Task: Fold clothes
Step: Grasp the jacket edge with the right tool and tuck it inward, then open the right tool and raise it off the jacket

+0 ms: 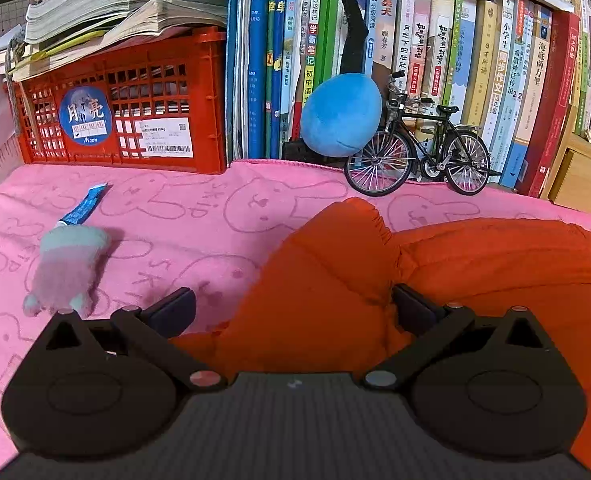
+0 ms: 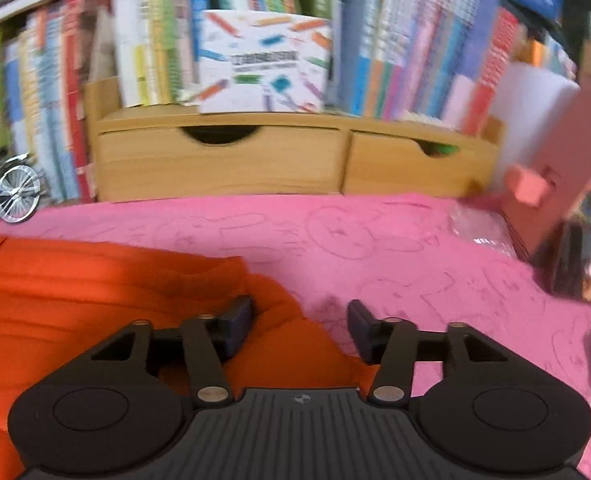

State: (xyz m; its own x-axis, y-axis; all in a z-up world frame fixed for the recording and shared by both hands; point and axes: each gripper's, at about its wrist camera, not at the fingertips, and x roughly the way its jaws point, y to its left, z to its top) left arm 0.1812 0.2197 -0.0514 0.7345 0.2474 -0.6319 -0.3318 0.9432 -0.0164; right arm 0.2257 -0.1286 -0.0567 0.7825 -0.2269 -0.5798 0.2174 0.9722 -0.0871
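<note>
Left gripper [image 1: 293, 306]: jaws spread wide. A raised fold of the orange padded fabric garment [image 1: 475, 276] stands between the fingers. The right finger touches the fold; the left finger [image 1: 175, 308] stands clear of it, over the pink rabbit-print towel [image 1: 199, 216]. Nothing is clamped.

Right gripper [image 2: 300, 322]: jaws partly apart. The left finger [image 2: 237, 318] rests on the edge of the orange garment; the right finger stands over bare pink towel. The pads do not press on the cloth. This view is blurred.

Garment position: it lies on the pink towel, bunched, filling the lower right of the left wrist view and the lower left of the right wrist view.

Surroundings, left wrist view: a small pale green and mauve plush toy [image 1: 69, 268] lies left of the gripper, with a blue tube [image 1: 83, 210] just beyond it. Farther back stand a red plastic lattice crate [image 1: 127, 120], a blue plush egg shape [image 1: 341, 114], and a black model bicycle [image 1: 419, 152] against a row of upright books [image 1: 475, 80].

Surroundings, right wrist view: a light wooden two-drawer unit [image 2: 287, 160] stands at the far edge of the towel.
</note>
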